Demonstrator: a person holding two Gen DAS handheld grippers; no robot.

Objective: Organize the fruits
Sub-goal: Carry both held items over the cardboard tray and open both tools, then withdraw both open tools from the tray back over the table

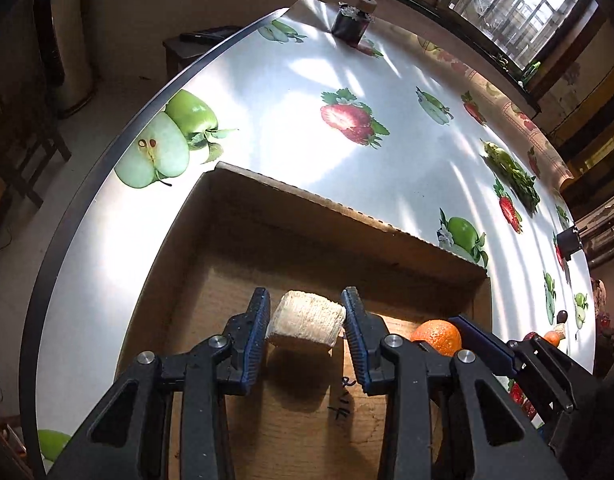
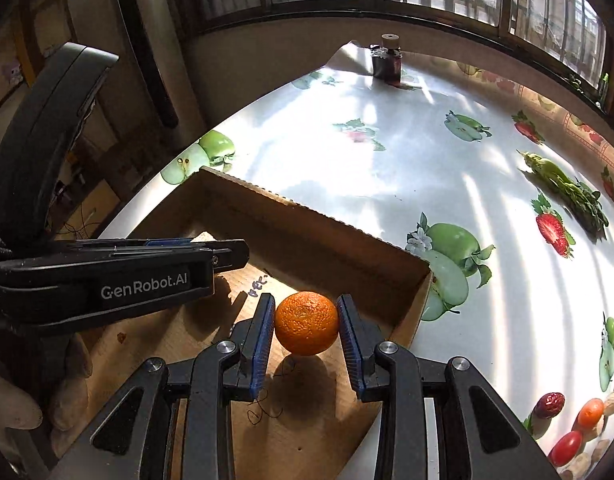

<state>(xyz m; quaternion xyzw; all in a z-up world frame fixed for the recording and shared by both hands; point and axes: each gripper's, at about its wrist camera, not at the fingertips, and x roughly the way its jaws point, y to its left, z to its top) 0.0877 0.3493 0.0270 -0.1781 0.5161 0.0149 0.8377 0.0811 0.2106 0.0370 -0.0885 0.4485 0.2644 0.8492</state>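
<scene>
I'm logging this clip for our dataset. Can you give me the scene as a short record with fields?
left claw: shut on pale chunk, held over the box
right claw: shut on orange, held over the box
box: cardboard, open top
table: fruit-print cloth
far end: dark jar
waiting on table: small fruits at right

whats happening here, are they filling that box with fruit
Yes. A person works two handheld grippers over an open cardboard box. The right gripper is shut on an orange, held above the box floor. The left gripper is shut on a pale, rough-skinned chunk, also over the box. More small fruits wait on the fruit-print tablecloth to the right.
</scene>
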